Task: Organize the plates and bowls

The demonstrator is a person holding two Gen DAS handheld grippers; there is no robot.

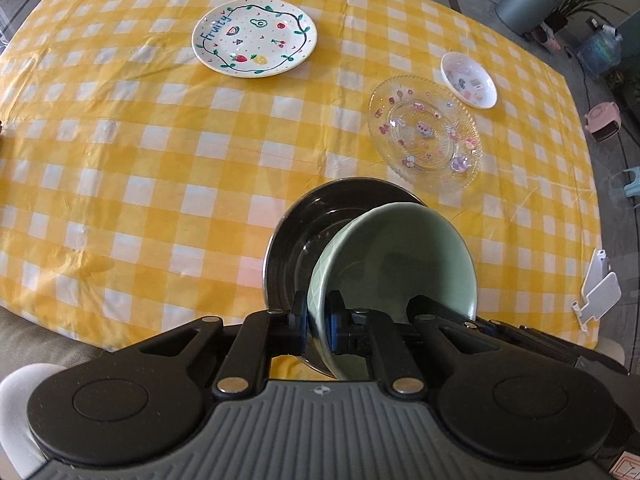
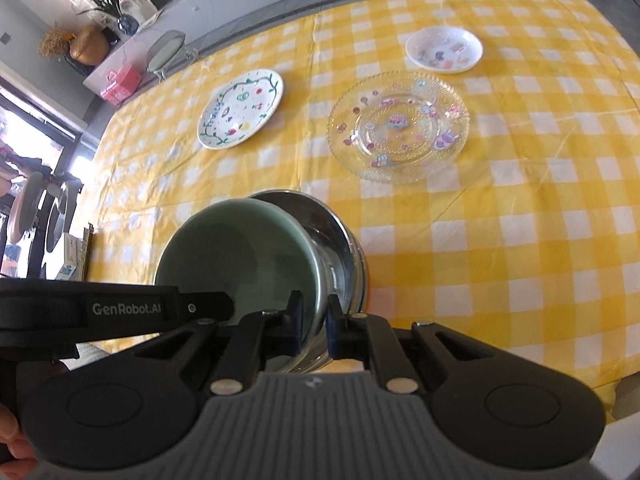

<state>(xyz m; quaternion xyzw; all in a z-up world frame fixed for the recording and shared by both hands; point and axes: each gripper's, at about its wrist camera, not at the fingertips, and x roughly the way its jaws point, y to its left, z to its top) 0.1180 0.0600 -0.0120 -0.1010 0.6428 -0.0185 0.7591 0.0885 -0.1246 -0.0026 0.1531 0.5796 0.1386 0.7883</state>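
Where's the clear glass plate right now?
The clear glass plate lies flat on the checked tablecloth, right of centre, beside the small white dish.

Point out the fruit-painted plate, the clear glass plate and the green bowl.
fruit-painted plate (image 1: 254,38), left wrist view, on its painted centre.
clear glass plate (image 2: 398,126), right wrist view, on its centre well.
green bowl (image 1: 400,264), left wrist view, on its inner wall.

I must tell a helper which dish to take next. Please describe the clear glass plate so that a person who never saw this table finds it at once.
On the yellow-and-white checked tablecloth, look beyond the two bowls held in the tongs. The glass plate lies flat just in front of the small white dish, with the white "Fruity" plate off to its left. Only this one is see-through, with a beaded rim and small pastel pictures.
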